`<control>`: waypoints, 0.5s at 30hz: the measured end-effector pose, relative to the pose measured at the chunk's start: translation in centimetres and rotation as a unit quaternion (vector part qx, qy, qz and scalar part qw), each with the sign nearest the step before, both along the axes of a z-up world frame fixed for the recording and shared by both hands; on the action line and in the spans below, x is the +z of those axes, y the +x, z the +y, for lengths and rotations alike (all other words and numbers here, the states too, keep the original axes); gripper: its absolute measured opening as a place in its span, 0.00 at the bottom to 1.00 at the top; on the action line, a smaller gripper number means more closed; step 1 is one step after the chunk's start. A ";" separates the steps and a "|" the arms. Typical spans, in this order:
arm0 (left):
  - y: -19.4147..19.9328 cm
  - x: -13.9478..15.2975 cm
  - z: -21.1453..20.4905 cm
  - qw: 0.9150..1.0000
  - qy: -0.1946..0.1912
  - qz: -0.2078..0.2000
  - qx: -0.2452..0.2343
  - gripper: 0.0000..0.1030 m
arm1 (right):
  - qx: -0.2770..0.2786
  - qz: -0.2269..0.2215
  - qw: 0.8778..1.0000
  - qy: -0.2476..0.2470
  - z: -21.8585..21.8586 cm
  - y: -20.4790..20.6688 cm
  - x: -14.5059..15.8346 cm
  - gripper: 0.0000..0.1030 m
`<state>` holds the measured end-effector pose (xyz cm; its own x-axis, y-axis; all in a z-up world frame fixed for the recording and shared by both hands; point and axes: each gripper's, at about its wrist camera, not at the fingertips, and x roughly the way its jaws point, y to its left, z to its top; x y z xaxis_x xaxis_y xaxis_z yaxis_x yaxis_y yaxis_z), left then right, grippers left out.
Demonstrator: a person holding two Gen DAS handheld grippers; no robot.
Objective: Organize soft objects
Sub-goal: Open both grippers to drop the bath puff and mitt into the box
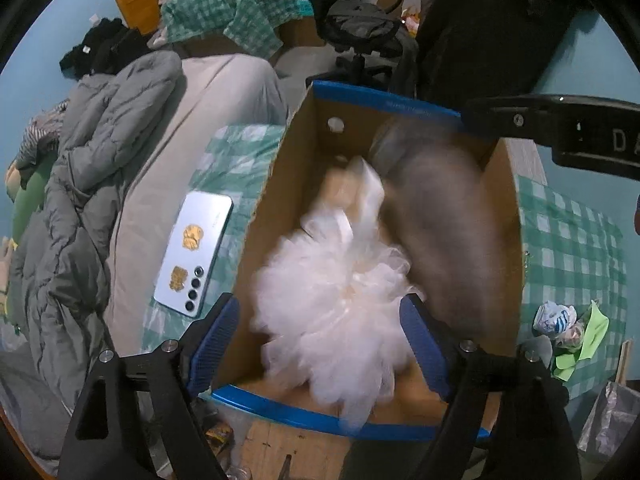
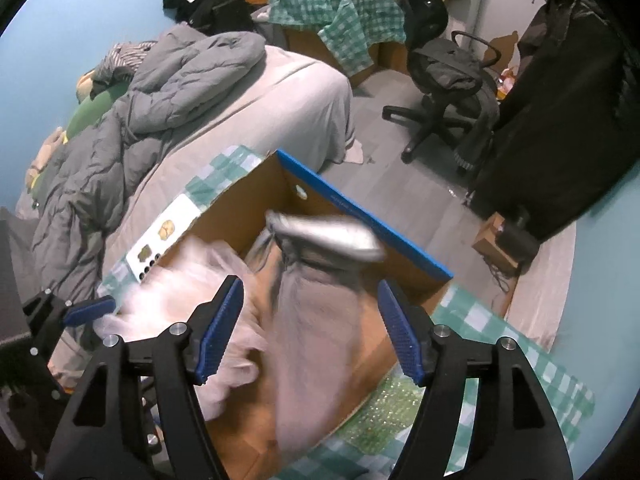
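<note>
left gripper (image 1: 320, 344): fingers spread wide, nothing clamped; the white net puff (image 1: 332, 304) lies between them, blurred, inside the cardboard box (image 1: 280, 184). right gripper (image 2: 310, 330): fingers spread wide, holding nothing; the grey cloth (image 2: 316, 320) lies below, blurred, in the right half of the box. the box sits on a checked cloth (image 1: 572, 232). a phone (image 1: 196, 252) lies just left of the box. far off: bed (image 2: 280, 92), office chair (image 2: 440, 68). crumpled items (image 1: 568, 332) on the right are unclear.

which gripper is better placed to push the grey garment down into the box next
Right. The right gripper hangs open directly over the grey garment in the cardboard box, while the left gripper is over the white tulle.
</note>
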<state>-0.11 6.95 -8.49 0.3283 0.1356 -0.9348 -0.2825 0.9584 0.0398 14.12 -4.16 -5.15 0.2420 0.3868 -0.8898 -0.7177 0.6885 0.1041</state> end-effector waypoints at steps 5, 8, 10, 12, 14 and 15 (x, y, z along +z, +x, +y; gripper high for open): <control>0.3 1.1 -0.1 1.000 -0.005 -0.012 -0.004 0.83 | -0.018 0.007 1.000 0.009 -1.2 0.3 0.6 0.69; 0.4 1.6 -0.5 1.000 -0.005 -0.018 -0.009 0.83 | -0.023 0.007 1.000 0.009 -1.9 0.2 0.8 0.70; 0.5 1.7 -0.7 1.000 -0.007 -0.017 -0.015 0.83 | -0.024 0.004 1.000 0.009 -2.3 0.0 1.0 0.71; 0.6 1.8 -1.2 1.000 -0.008 -0.016 -0.024 0.83 | -0.026 0.002 1.000 0.007 -2.8 -0.3 1.0 0.71; 0.6 2.1 -1.6 0.999 -0.006 -0.018 -0.032 0.83 | -0.030 0.000 1.000 0.004 -3.5 -0.4 1.1 0.71; 0.6 2.2 -1.8 0.999 -0.005 -0.019 -0.035 0.83 | -0.031 0.001 1.000 0.003 -3.8 -0.4 1.1 0.71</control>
<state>0.50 5.17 -6.33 0.3711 0.1028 -0.9229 -0.2169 0.9760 0.0215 13.68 -7.93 -4.04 0.2646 0.3758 -0.8881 -0.6729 0.7317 0.1091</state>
